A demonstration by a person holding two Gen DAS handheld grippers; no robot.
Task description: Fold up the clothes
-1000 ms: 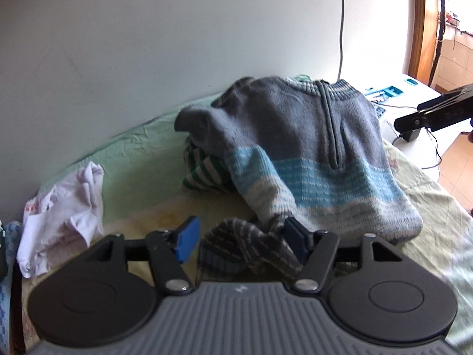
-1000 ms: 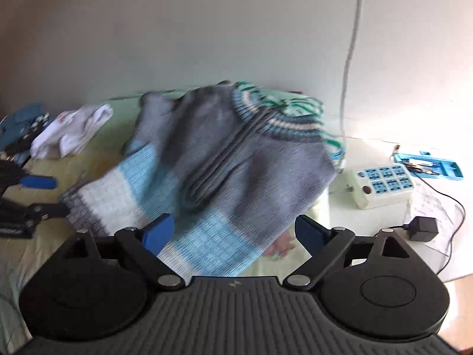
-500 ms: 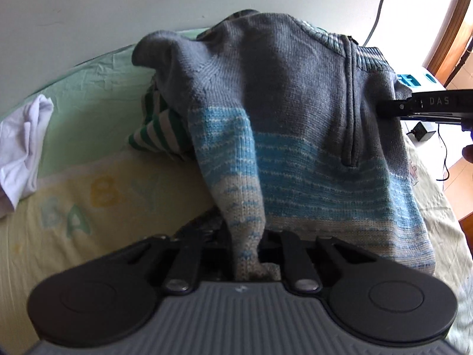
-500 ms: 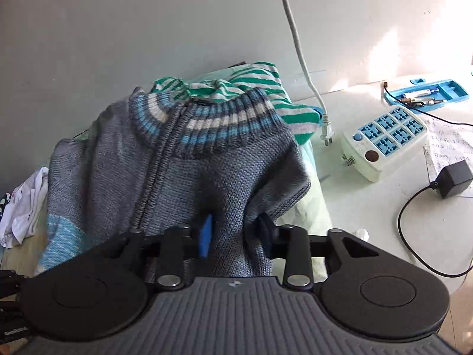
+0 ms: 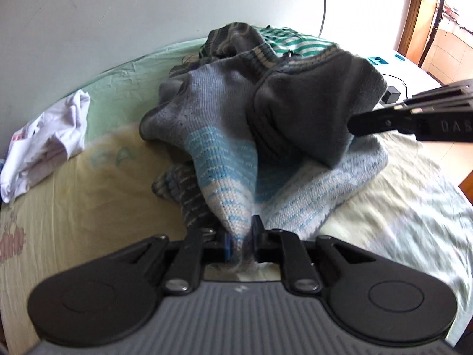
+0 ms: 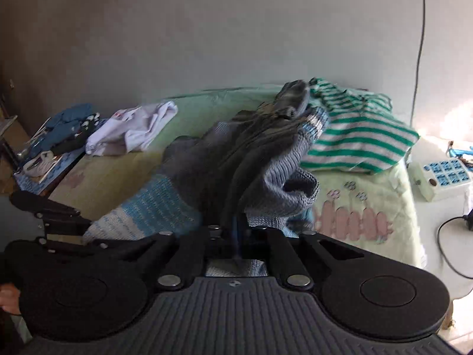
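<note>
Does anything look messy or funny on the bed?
Yes. The grey and blue sweater is bunched up, pinched by the left claw and right claw. A white garment lies crumpled near the wall, and a green striped top lies unfolded behind.

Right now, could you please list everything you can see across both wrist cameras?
knit sweater: one, grey with blue and white bands, bunched mid-bed, held by both grippers
striped top: one, green and white, behind the sweater
white garment: one, by the wall
blue clothes: a pile, dark blue, at the bed's far end
bed sheet: one, pale yellow-green
power strip: one, white and blue, on the white surface beside the bed
left gripper: black, shut on the hem
right gripper: black, shut on grey knit
</note>
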